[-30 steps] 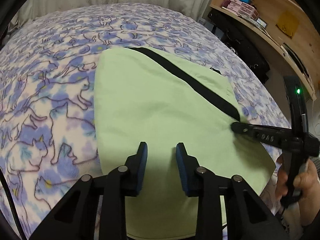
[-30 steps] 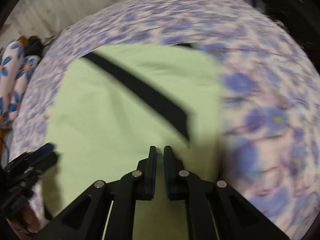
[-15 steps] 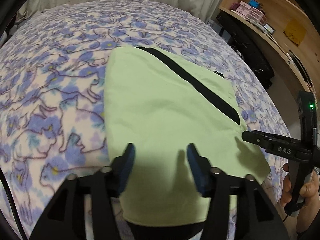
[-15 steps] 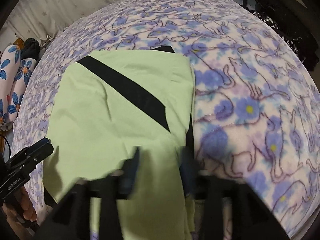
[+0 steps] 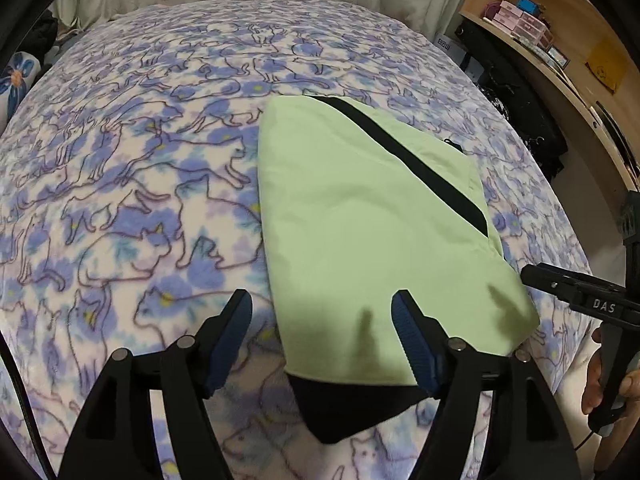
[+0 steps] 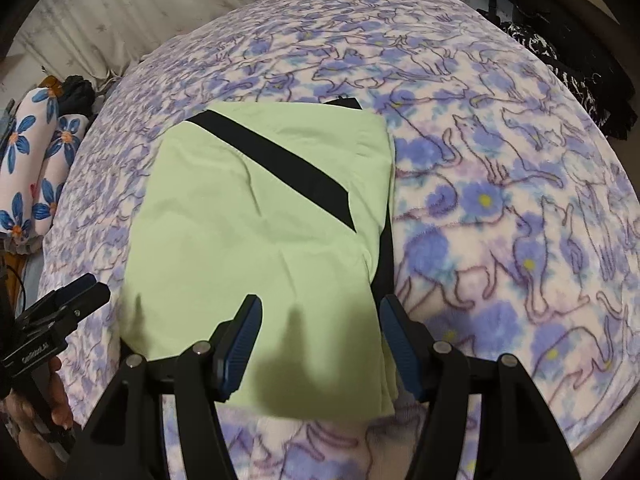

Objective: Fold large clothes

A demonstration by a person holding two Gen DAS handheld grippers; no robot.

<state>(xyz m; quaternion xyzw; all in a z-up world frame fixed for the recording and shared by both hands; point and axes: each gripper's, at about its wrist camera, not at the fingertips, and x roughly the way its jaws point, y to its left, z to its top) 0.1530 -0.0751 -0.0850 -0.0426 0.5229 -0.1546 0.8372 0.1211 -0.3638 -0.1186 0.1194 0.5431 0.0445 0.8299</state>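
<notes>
Folded green garment on the cat-print blanket.
Left tool and right tool both gape empty, apparently just above the garment's near edge ahead of them.

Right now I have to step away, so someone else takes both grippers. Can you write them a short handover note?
Left gripper: open, holding nothing, above the near left edge of the green garment.
Right gripper: open, holding nothing, above its near right edge.
The garment lies folded in a compact rectangle on the cat-print blanket, black stripe facing up.
Left: a further fold may be needed; a black layer shows along the near edge.
</notes>
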